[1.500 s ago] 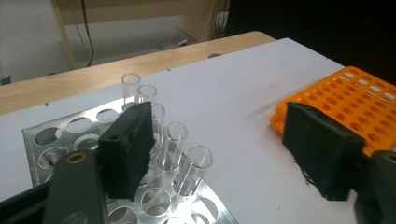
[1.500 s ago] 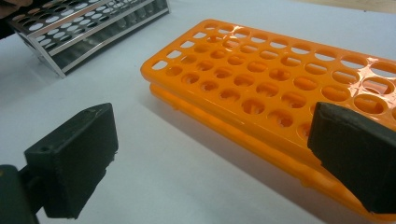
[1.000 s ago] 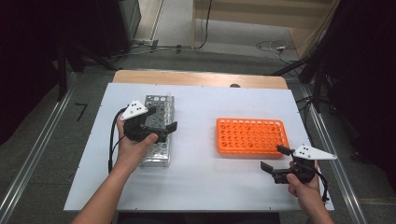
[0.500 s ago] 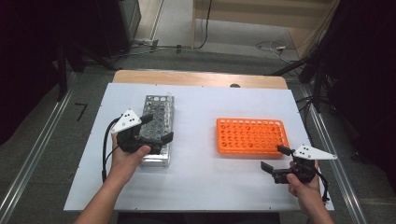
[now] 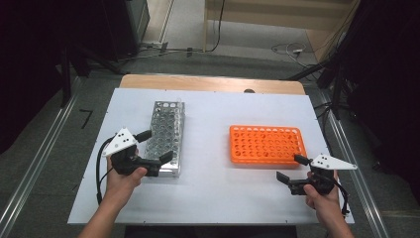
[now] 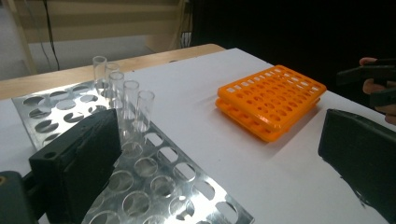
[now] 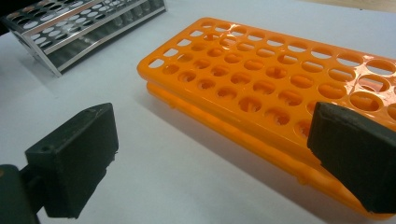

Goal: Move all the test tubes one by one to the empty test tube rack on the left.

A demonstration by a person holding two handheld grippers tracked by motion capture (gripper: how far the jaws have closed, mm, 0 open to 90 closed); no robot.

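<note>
left tongs (image 5: pixel 154 146) released, jaws wide at near end of metal test tube rack (image 5: pixel 166 134) | right tongs (image 5: pixel 292 168) released beside orange tube rack (image 5: pixel 265 144) | both racks on white surface (image 5: pixel 208 193), well apart

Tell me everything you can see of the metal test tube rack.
The metal test tube rack is shiny, silver-coloured, with tiers of plates pierced by round holes. It stands flat on the white table, left of centre, its long side running away from the person. Five clear glass tubes stand upright in it. The left gripper, open, hovers at its near end.
</note>
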